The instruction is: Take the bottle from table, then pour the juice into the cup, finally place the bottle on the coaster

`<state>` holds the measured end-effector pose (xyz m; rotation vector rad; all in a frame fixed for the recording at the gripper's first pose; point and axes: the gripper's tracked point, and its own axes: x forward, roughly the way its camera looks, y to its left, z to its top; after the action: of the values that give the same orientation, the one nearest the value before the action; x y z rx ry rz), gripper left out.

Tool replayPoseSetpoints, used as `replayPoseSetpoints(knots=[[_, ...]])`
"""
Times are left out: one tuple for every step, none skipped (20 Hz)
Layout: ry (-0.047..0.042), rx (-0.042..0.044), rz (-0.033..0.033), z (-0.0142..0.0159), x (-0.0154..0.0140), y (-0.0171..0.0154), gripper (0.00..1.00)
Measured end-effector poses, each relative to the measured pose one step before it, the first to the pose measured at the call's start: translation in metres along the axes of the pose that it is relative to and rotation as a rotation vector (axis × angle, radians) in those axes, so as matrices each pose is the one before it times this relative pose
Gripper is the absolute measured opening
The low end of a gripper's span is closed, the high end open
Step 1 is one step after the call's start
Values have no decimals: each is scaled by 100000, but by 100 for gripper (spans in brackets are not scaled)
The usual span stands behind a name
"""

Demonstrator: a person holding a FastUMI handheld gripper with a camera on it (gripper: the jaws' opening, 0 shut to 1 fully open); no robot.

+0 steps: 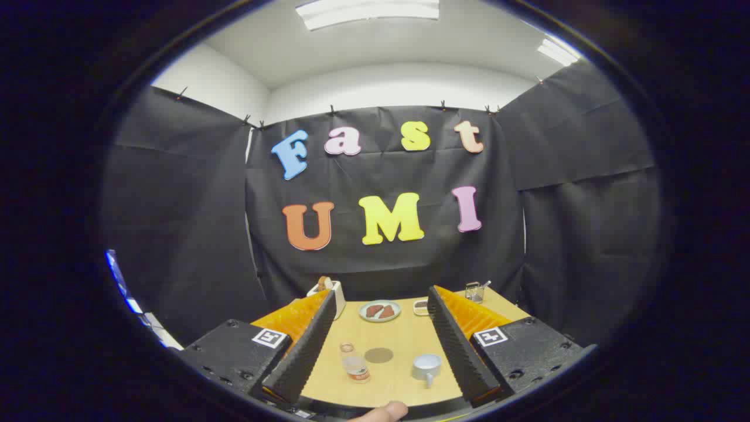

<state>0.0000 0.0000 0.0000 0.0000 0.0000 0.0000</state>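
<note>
A small clear bottle [354, 363] with a label near its base stands upright on the wooden table [404, 334], close to the inner side of my left finger. A dark round coaster [378, 354] lies flat just to the right of the bottle. A white cup [426, 367] with its handle toward me sits near my right finger. My gripper [381, 299] is open, held above the near end of the table, and all three things show in the wide gap between its fingers. Nothing is held.
Farther back on the table are a plate [379, 310] with brownish food, a small dish [420, 306], a white holder [336, 293] at the back left and a wire rack [474, 291] at the back right. A fingertip [384, 412] shows at the near edge.
</note>
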Motion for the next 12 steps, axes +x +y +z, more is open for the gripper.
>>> replayPoseSetpoints(knots=[[-15,-324,74,-133,95,78,100],[-58,-698,-369,-255,-2,-85,100],[-118,-304,-218,-114,28,-33,100],[-29,606,439,-222,44,292,100],[-276,870,515,-55,26,296,100],[-108,668,373,-107,142,236,100],[341,-182,224,-321,113,162,100],[577,-959,93,-400,35,111,100],[-12,-1143,655,15,83,347,100],[68,-895,380,-36,91,256,100],[270,-898,1090,-123,16,372,100],[193,-216,1290,-231,185,441,100]])
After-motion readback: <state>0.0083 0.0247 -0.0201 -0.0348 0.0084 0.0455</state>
